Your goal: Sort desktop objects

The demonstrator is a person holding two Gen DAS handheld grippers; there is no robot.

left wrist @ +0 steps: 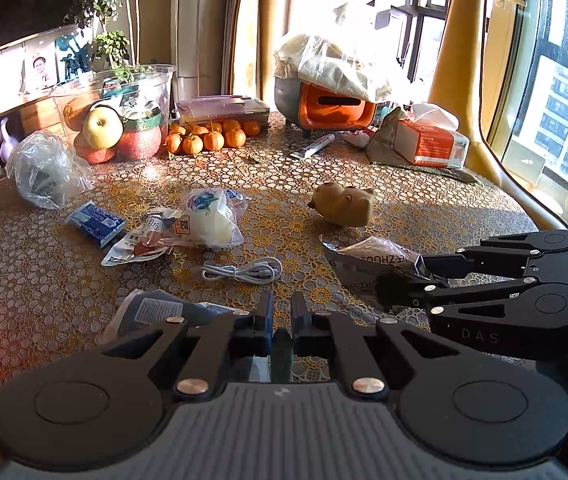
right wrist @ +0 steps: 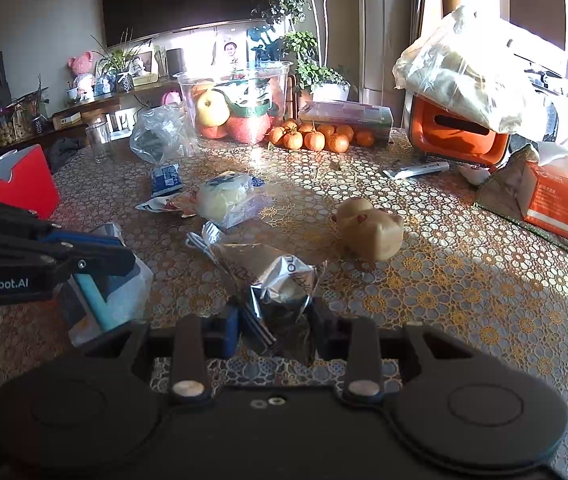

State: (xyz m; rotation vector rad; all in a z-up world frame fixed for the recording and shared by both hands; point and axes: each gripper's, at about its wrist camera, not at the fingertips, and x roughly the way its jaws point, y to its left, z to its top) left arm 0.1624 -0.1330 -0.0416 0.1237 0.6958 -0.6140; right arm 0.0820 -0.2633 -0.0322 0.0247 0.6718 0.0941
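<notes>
Left wrist: lace-patterned table (left wrist: 424, 216) (sunlit); left jaws pressed together, right pinching foil wrapper (right wrist: 284, 280).

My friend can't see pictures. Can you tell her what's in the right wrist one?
The right gripper is pinching a crinkly silver foil wrapper over a lace-patterned table. Beyond it lie a tan toy animal, mandarins and a clear tub of fruit.
</notes>
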